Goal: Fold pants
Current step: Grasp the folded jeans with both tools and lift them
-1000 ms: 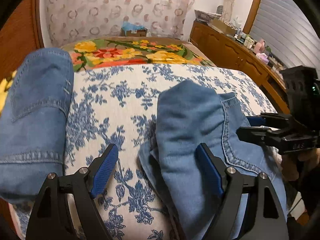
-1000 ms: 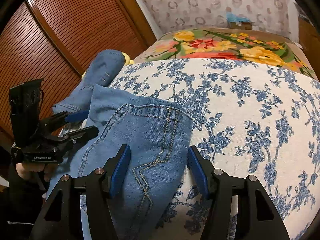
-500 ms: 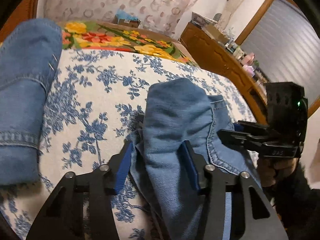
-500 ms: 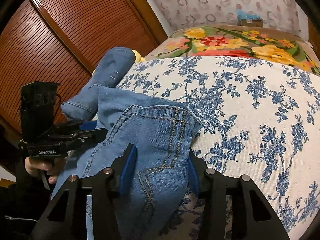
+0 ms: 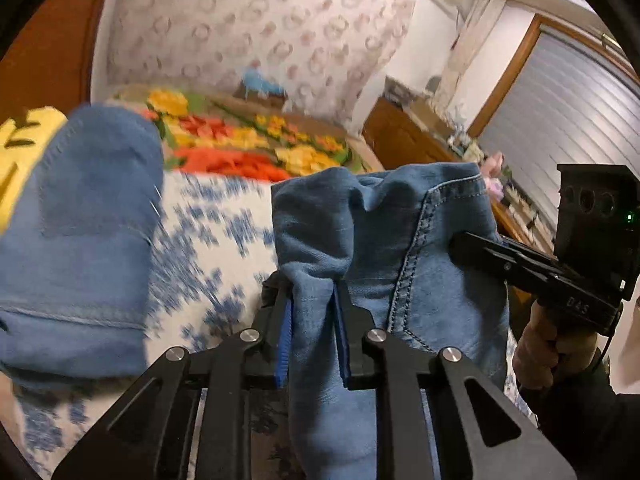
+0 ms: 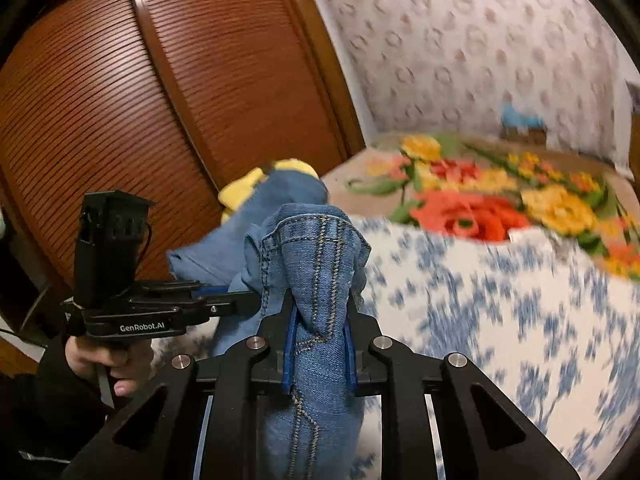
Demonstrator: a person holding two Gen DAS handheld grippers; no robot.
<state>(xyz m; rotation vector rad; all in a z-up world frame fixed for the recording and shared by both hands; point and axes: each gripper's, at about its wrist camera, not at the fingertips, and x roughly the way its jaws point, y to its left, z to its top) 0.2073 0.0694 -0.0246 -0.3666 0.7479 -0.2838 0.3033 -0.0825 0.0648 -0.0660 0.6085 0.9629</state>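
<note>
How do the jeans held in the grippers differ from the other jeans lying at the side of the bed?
The held jeans are bunched and lifted, with the left gripper and right gripper both closing on their cloth; the other jeans lie untouched on the bed. The held jeans show heavy contrast seam stitching; the other jeans show a plainer face with a pocket outline. The other jeans lie by something yellow. Both are blue denim.
</note>
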